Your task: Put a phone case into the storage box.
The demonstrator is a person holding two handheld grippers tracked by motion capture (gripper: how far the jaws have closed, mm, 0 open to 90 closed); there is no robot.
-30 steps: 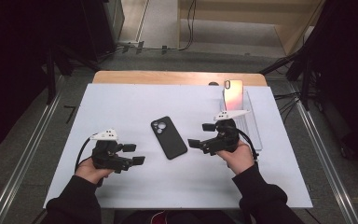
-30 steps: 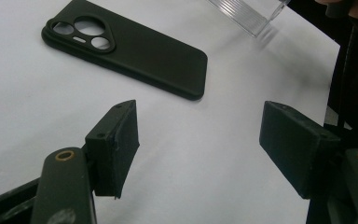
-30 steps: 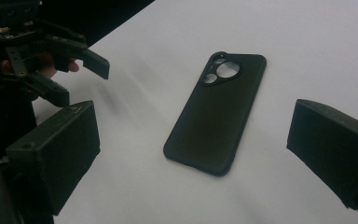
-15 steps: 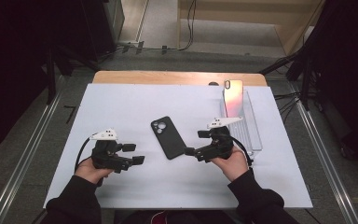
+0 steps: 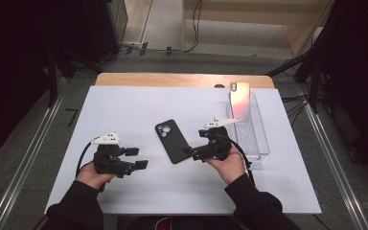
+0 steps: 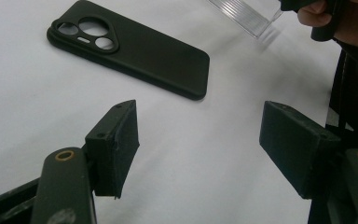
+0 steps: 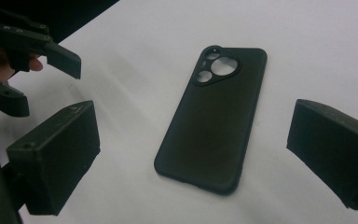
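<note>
One matte black phone case lies camera-holes up mid-table, between the spread-jawed right gripper and left gripper; a clear tray holding a phone sits right.

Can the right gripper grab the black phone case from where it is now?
Probably yes. The right gripper sits right beside the black phone case with its jaws open wide, and in the right gripper view the case lies flat between them with only bare white table around it.
</note>
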